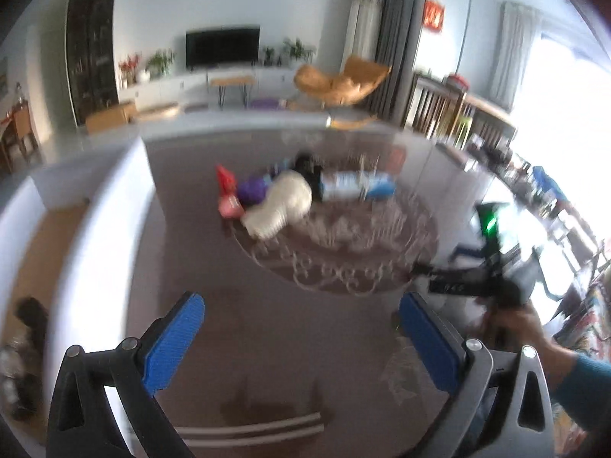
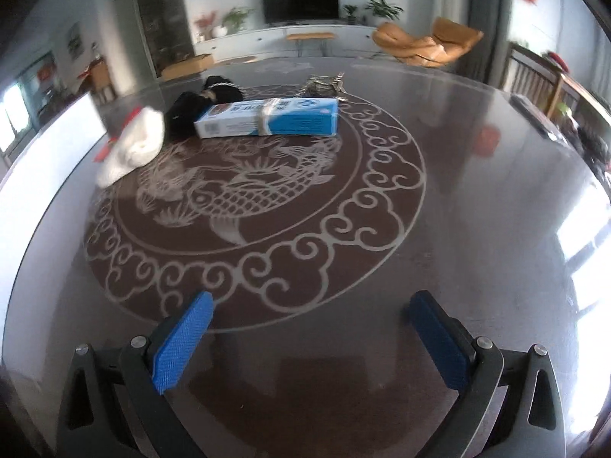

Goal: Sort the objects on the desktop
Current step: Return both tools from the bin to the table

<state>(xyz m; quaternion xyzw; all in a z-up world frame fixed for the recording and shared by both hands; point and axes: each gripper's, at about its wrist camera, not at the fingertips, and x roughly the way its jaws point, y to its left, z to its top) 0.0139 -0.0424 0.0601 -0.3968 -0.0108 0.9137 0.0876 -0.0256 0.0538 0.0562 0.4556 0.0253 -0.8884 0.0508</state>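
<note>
A heap of objects lies on the far side of a dark round table [image 2: 477,198] with a pale fish pattern. In the right wrist view I see a blue and white box [image 2: 267,118], a white cloth bundle [image 2: 133,145], a black item [image 2: 187,114] and a metal key bunch [image 2: 324,84]. The left wrist view shows the box [image 1: 355,185], the white bundle [image 1: 282,202], a purple thing [image 1: 252,191] and a red packet [image 1: 227,191]. My left gripper [image 1: 301,337] is open over bare table. My right gripper [image 2: 309,339] is open too, nothing between its blue pads [image 2: 183,339].
In the left wrist view a person's hand [image 1: 515,320] holds the other gripper's body [image 1: 492,267] at the right. A white ledge [image 1: 103,206] borders the table on the left. Behind it are an orange chair [image 2: 427,44], a TV [image 2: 299,2] and a wooden railing [image 1: 443,107].
</note>
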